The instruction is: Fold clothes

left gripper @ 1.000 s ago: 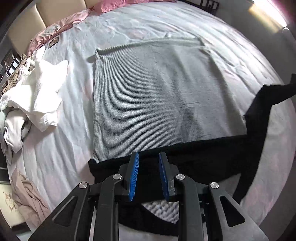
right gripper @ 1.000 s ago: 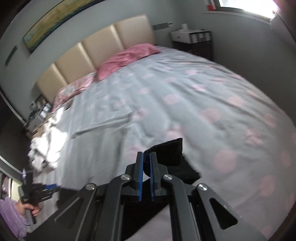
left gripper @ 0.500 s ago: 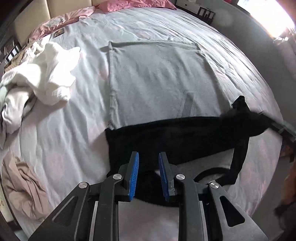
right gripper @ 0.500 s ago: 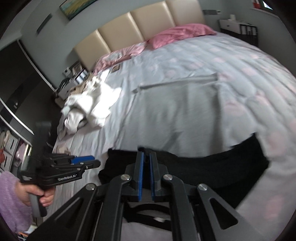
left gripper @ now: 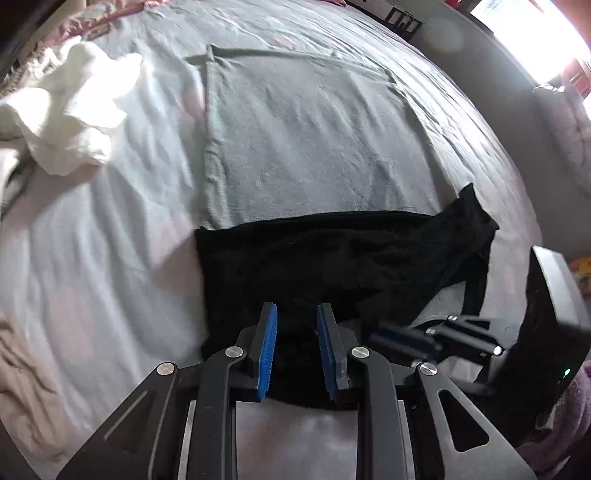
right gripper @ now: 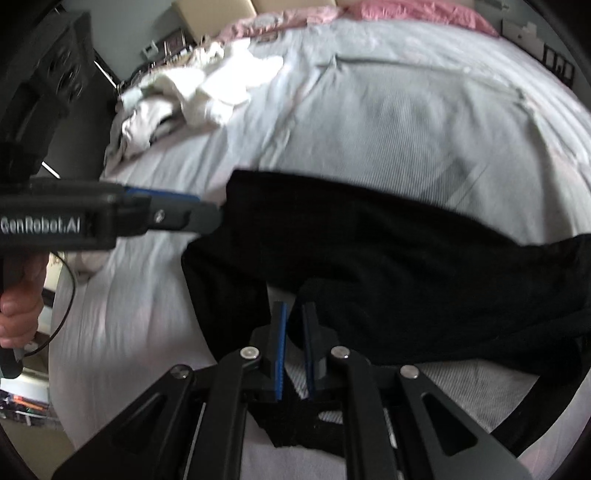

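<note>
A grey striped shirt (left gripper: 306, 136) lies flat on the bed; its near part is black (left gripper: 332, 254), with a black sleeve folded across it. My left gripper (left gripper: 295, 314) is open, its blue pads over the black near edge, nothing between them. My right gripper (right gripper: 294, 314) is open a small way over the black fabric (right gripper: 369, 240). In the left wrist view the right gripper (left gripper: 406, 338) sits low at the right. In the right wrist view the left gripper (right gripper: 177, 214) reaches in from the left, by the black fabric's left edge.
A pile of white clothes (left gripper: 70, 107) lies on the bed at the left, also in the right wrist view (right gripper: 199, 88). A beige garment (left gripper: 22, 373) lies at the near left edge. Pink pillows (right gripper: 417, 11) sit at the headboard.
My right gripper swung left with the black sleeve, laid it across the shirt's near part, and opened slightly. My left gripper stayed open and drew nearer to the black edge.
</note>
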`<move>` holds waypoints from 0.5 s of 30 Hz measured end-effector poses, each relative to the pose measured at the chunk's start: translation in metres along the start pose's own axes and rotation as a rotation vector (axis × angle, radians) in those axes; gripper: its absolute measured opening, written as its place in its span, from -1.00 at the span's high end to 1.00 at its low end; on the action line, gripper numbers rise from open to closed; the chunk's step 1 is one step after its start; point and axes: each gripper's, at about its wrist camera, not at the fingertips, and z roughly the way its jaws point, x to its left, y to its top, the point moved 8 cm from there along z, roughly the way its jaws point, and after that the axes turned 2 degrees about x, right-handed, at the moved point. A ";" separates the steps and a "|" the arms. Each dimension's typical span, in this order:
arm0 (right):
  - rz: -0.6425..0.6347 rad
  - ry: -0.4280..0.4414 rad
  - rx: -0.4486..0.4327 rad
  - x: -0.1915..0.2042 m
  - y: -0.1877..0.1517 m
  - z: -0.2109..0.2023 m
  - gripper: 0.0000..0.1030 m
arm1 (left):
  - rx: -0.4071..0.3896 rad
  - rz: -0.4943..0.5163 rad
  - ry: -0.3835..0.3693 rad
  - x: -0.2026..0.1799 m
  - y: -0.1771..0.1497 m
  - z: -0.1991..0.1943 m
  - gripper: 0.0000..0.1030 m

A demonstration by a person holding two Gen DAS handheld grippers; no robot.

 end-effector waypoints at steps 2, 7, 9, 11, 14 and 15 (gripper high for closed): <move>0.001 -0.002 0.029 -0.006 -0.007 -0.006 0.80 | 0.004 0.003 -0.030 -0.009 0.001 0.006 0.53; -0.007 -0.027 0.078 -0.035 -0.030 -0.037 0.60 | 0.034 0.006 -0.070 -0.033 0.002 0.028 0.18; 0.001 -0.059 0.104 -0.054 -0.039 -0.045 0.58 | 0.048 -0.005 -0.065 -0.040 0.001 0.042 0.18; 0.019 -0.092 0.120 -0.076 -0.045 -0.051 0.58 | 0.060 -0.019 -0.054 -0.045 0.000 0.055 0.18; 0.063 -0.139 0.130 -0.107 -0.052 -0.059 0.58 | 0.067 -0.048 -0.015 -0.049 -0.001 0.068 0.21; 0.080 -0.157 0.130 -0.119 -0.054 -0.062 0.58 | 0.053 -0.059 -0.005 -0.050 0.000 0.068 0.44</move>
